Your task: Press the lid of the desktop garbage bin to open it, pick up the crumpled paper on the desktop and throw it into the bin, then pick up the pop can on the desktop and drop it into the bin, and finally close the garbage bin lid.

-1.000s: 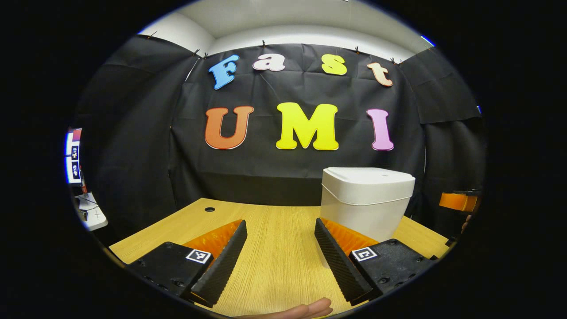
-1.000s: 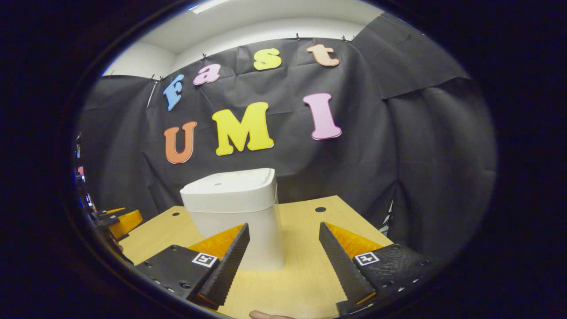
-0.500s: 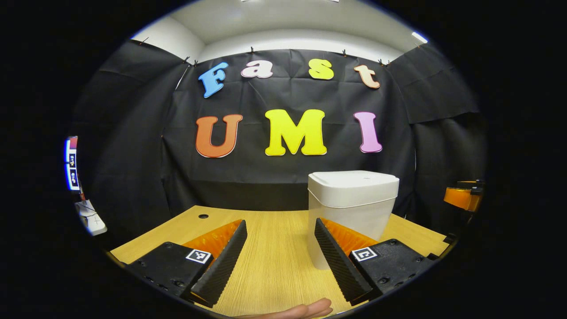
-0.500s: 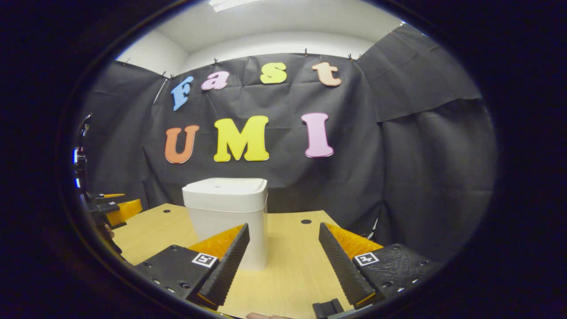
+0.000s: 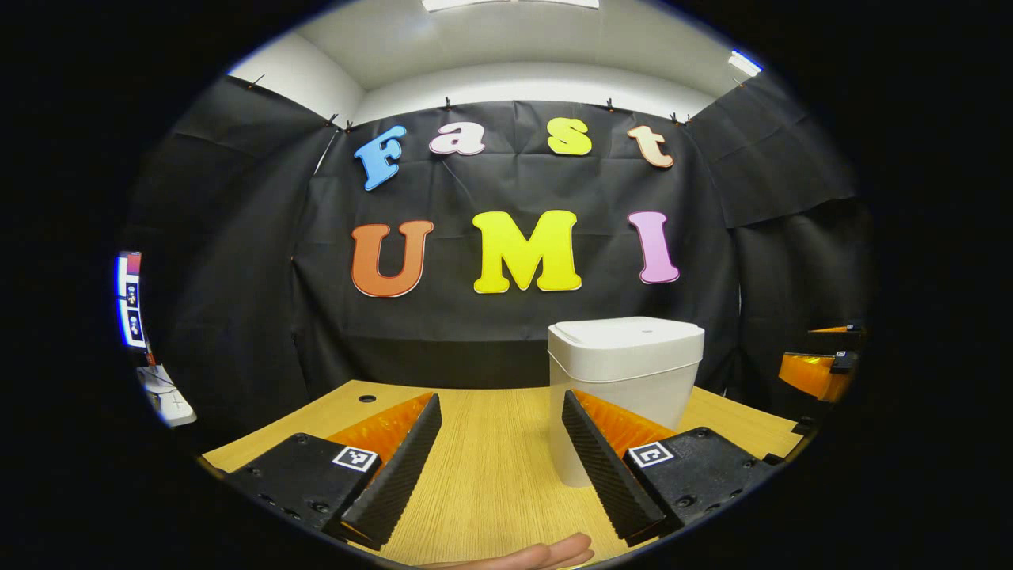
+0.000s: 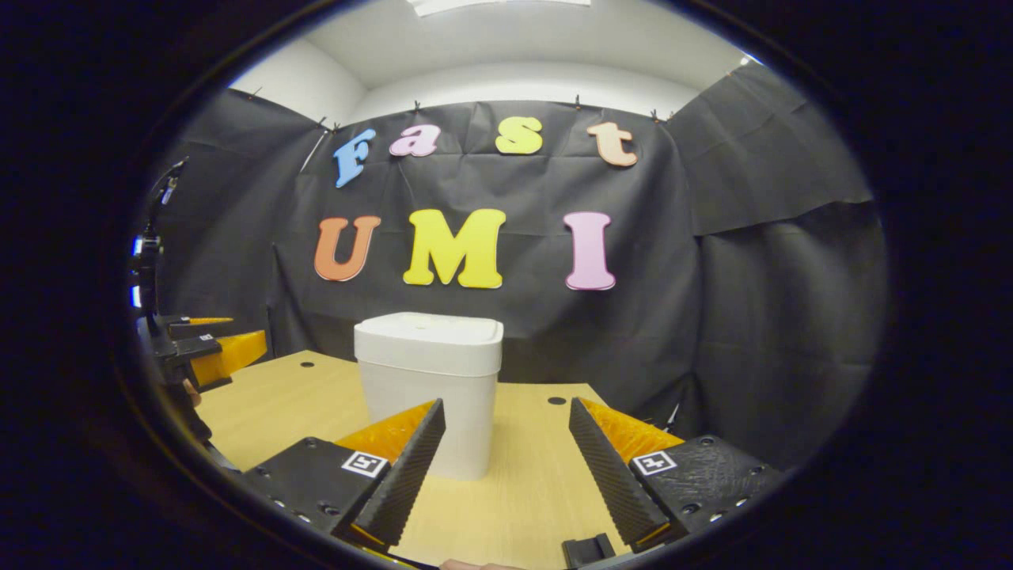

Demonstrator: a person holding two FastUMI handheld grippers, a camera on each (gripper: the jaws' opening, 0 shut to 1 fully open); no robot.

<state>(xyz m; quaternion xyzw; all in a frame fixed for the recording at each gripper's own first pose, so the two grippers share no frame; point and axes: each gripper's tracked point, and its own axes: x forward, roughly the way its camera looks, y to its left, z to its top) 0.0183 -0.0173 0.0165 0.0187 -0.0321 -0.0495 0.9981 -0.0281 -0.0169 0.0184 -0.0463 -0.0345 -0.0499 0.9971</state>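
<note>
Standing shut on the pale wooden worktop [image 5: 491, 475], the white desktop garbage bin [image 5: 625, 372] has its lid [image 5: 625, 336] flat and level, and no brand or writing can be made out on its plain sides. In the left gripper view it sits just beyond and right of centre, partly behind the right finger of the left tool [image 5: 501, 455], whose fingers are spread wide apart with nothing between them. Each finger block carries a small square black-and-white marker tag [image 5: 354, 457], a coded pattern and not readable words. A fingertip [image 5: 546, 552] of the person shows at the bottom edge. In the right gripper view the bin [image 6: 431, 380] stands left of centre, behind the left finger of the right tool [image 6: 506, 459], which is likewise spread wide and empty. At the far left of that view the other tool [image 6: 214, 352] is seen well apart from the bin. Two round cable holes [image 6: 556, 400] mark the worktop's far side.
</note>
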